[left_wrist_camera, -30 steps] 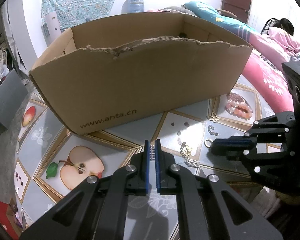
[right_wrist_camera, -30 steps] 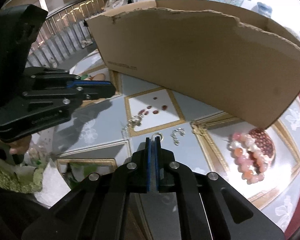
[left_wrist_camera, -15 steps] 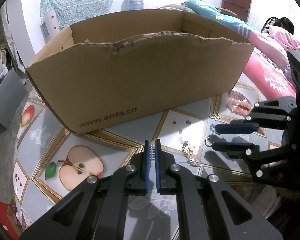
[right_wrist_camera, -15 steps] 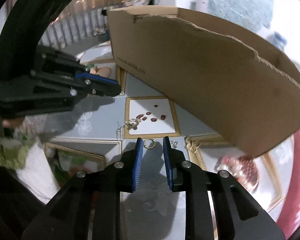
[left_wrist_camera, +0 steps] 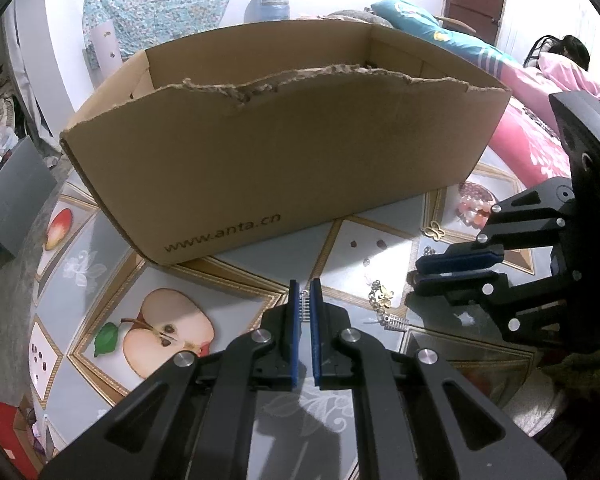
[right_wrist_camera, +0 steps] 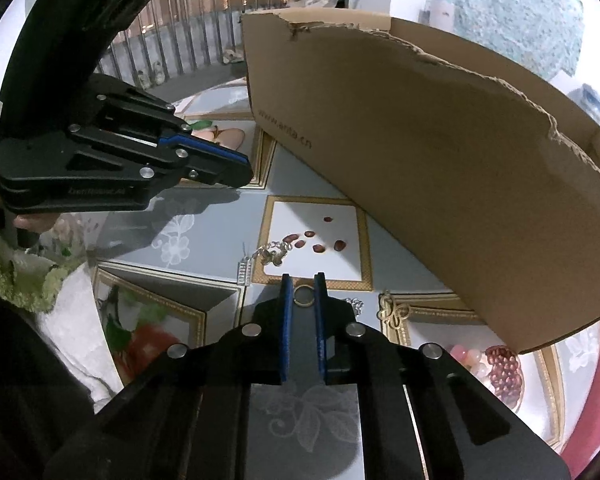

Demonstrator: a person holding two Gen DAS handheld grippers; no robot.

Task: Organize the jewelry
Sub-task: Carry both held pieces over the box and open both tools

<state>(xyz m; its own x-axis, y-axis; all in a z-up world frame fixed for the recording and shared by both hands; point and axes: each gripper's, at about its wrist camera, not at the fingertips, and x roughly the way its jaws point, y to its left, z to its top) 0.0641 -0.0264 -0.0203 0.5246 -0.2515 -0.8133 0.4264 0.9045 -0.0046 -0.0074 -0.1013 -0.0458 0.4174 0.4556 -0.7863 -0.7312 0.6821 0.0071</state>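
Observation:
My left gripper (left_wrist_camera: 305, 301) is shut on a small silver comb-shaped earring (left_wrist_camera: 305, 306), held above the table before the cardboard box (left_wrist_camera: 284, 152). My right gripper (right_wrist_camera: 303, 295) is low over the table with its jaws a little apart around a gold ring (right_wrist_camera: 304, 294); whether they touch it I cannot tell. A silver chain with a comb pendant (right_wrist_camera: 260, 258) lies just beyond, also in the left wrist view (left_wrist_camera: 384, 304). A gold butterfly piece (right_wrist_camera: 394, 314) and a pink bead bracelet (left_wrist_camera: 474, 210) lie to the right.
The open box (right_wrist_camera: 440, 160) fills the back of the fruit-patterned tablecloth (left_wrist_camera: 160, 328). A small silver chain (right_wrist_camera: 354, 303) lies right of the ring. A pink quilt (left_wrist_camera: 540, 136) lies far right; a grey bin (left_wrist_camera: 14, 196) stands left.
My right gripper opened from shut, swung left and came down around the gold ring. My left gripper rose slightly, still shut on the earring.

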